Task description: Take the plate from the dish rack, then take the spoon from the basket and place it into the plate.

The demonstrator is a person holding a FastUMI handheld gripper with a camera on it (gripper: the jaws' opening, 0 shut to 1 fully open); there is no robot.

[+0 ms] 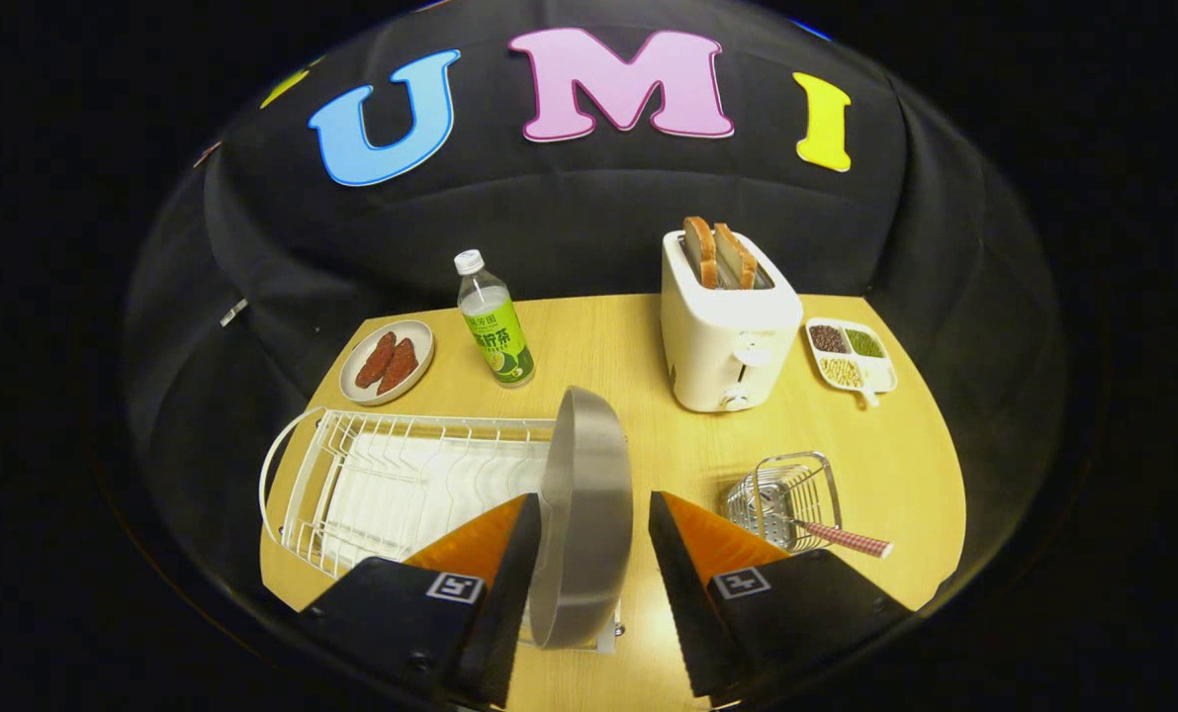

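Standing on edge between the spread fingers of the gripper (pixel 589 554), the steel plate (pixel 584 514) touches only one finger at the dish rack (pixel 401 485) end, near the table's (pixel 628 346) front edge. Judging by this, step one continues; squeezing firmly comes next, spoon (pixel 841 537) later.

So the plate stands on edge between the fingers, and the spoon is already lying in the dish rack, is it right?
Not quite. In the gripper view the spoon lies in the wire basket, not the dish rack. The plate does stand on edge between the open gripper fingers.
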